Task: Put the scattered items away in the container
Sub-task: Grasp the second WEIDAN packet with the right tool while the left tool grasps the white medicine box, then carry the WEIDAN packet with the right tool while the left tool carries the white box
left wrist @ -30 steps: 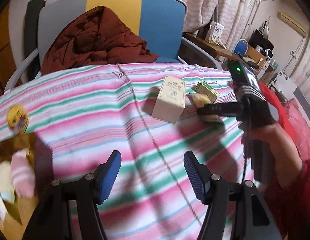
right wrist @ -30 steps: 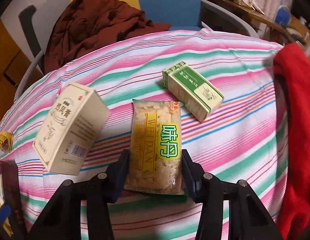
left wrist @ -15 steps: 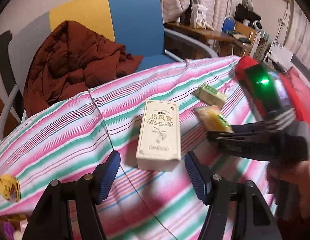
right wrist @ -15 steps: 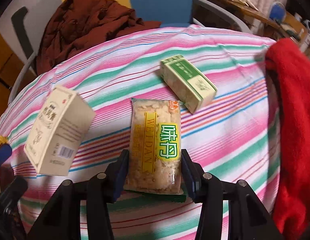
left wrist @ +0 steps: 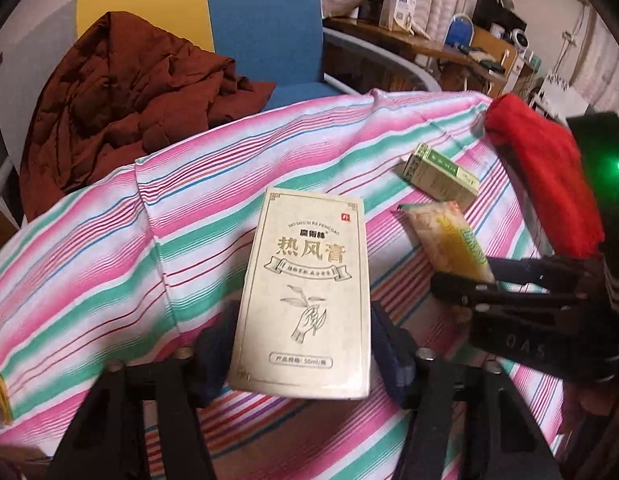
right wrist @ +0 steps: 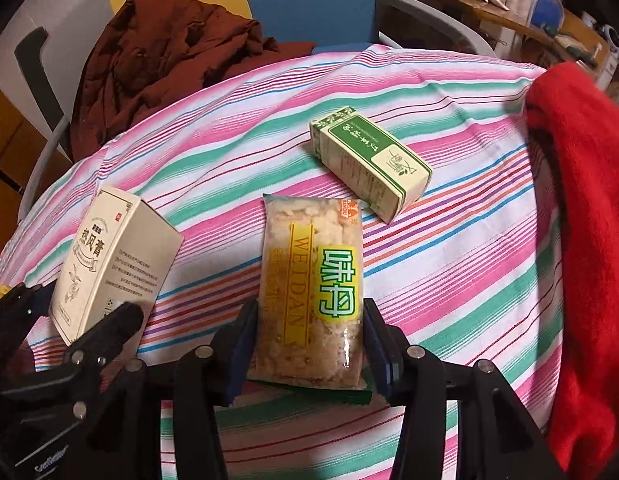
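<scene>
The left gripper has just been closing its jaws, and the cream box now stands between its blue pads with the printed face up toward the camera; the pads sit against both long edges at the box's near end, so it reads as a grip, though the left pad is partly hidden behind the box and the contact there is hard to confirm. In the right wrist view the same cream box stands tilted at the left of the table with the left gripper's dark fingers closed around its lower end. The right gripper holds a clear snack packet with a yellow and green label, its jaws at a middling width pressed on the packet's two long sides near its near end, while the far end of the packet points away over the striped tablecloth. Just beyond the packet, to the right and apart from it, a green and white carton lies on its side on the cloth. A red cloth covers the right edge of the table. Behind the table stands a chair with a blue and yellow back, and a brown jacket is heaped on its seat. No container shows in either view.
</scene>
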`<state>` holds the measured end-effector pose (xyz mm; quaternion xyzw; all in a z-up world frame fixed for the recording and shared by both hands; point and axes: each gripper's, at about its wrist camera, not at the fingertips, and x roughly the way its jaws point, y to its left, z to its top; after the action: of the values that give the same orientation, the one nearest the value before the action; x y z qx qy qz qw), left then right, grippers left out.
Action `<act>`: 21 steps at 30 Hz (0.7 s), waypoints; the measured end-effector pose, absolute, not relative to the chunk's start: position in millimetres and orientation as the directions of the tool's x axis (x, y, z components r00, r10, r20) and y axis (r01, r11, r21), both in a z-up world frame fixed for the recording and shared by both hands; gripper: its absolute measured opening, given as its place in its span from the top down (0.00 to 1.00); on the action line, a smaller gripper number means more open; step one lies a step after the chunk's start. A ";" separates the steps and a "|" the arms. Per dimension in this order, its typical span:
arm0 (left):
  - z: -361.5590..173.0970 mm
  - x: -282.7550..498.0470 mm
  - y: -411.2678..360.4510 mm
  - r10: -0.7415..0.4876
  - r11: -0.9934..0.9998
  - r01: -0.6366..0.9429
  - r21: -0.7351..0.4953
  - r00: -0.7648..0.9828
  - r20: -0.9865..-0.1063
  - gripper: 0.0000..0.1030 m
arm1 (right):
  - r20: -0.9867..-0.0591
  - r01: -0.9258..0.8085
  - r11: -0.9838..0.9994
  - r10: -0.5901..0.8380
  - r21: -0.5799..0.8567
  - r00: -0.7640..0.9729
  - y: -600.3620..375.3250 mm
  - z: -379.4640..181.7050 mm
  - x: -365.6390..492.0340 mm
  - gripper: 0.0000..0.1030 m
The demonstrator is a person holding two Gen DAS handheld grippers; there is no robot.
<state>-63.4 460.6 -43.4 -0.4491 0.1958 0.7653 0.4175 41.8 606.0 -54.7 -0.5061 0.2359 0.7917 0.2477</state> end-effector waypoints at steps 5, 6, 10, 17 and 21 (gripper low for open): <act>-44.6 -59.0 454.6 0.507 -0.558 -0.826 -0.083 -0.261 -0.821 0.49 | -0.919 -0.628 -0.770 0.163 0.109 -0.359 603.5 -53.9 40.4 0.49; -44.8 -57.1 452.2 0.513 -0.558 -0.826 -0.076 -0.271 -0.814 0.49 | -0.918 -0.624 -0.775 0.167 0.104 -0.359 602.2 -53.6 39.6 0.49; -45.5 -52.7 441.0 0.538 -0.595 -0.797 -0.105 -0.298 -0.788 0.49 | -0.913 -0.627 -0.772 0.175 0.105 -0.368 601.4 -51.1 43.5 0.51; -55.5 -32.8 417.5 0.571 -0.614 -0.778 -0.130 -0.325 -0.754 0.49 | -0.902 -0.622 -0.770 0.157 0.144 -0.403 600.9 -51.0 41.7 0.52; -57.2 -18.8 405.1 0.583 -0.610 -0.783 -0.123 -0.338 -0.739 0.49 | -0.899 -0.606 -0.782 0.150 0.147 -0.412 599.4 -51.1 38.5 0.52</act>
<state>-18.8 405.1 -57.2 -0.3905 0.1281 0.8078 0.4226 38.5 599.4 -51.1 -0.4891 0.2331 0.8073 0.2340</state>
